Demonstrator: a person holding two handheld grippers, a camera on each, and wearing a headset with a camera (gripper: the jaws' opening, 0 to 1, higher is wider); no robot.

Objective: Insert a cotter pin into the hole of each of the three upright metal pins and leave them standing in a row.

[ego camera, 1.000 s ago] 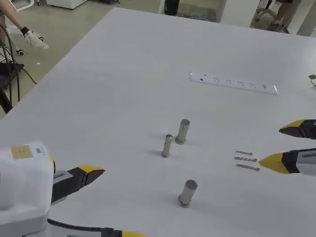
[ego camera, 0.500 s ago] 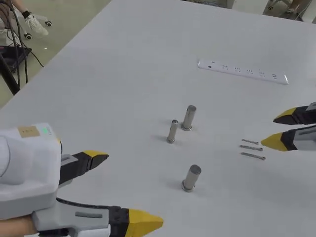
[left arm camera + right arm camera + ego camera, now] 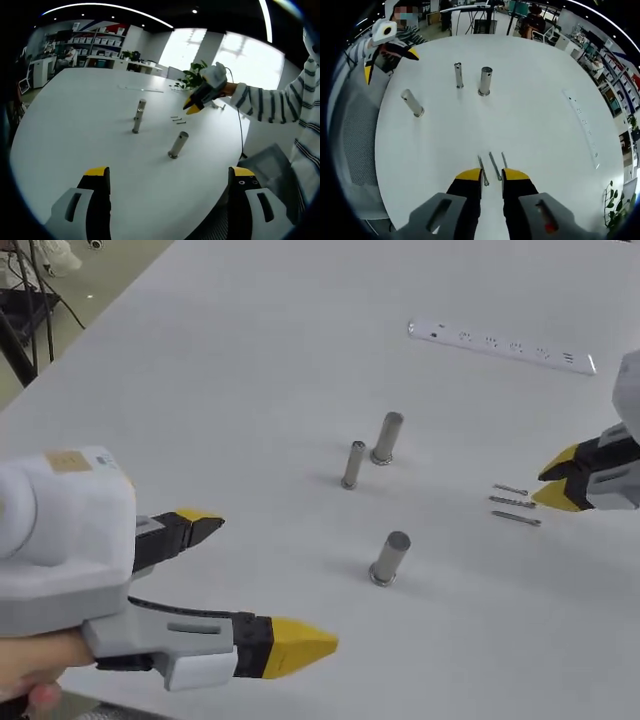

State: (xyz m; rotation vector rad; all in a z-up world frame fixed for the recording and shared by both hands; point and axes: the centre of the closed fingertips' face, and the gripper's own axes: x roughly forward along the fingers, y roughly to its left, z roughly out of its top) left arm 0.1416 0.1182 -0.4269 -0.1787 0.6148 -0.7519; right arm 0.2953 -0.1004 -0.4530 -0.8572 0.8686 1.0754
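Three upright metal pins stand on the white table [image 3: 250, 370]: a thick one [image 3: 388, 438], a thin one [image 3: 353, 464] beside it, and a thick one [image 3: 389, 558] nearer me, leaning slightly. Three cotter pins [image 3: 513, 503] lie side by side to their right. My right gripper [image 3: 547, 487] hovers just right of the cotter pins, jaws open by a narrow gap. In the right gripper view the cotter pins [image 3: 493, 166] lie directly ahead of the right gripper [image 3: 491, 176]. My left gripper [image 3: 265, 585] is wide open at the near left, short of the pins [image 3: 177, 145].
A white power strip [image 3: 500, 345] lies at the far side of the table. The table's near edge runs under my left gripper [image 3: 168, 172]. A grey chair [image 3: 350, 140] stands beyond that edge. A potted plant [image 3: 192, 77] stands behind the far end.
The right gripper's jaws have narrowed from a wide gap to a small one and sit closer to the cotter pins. The left gripper has come further forward. The head camera shifted.
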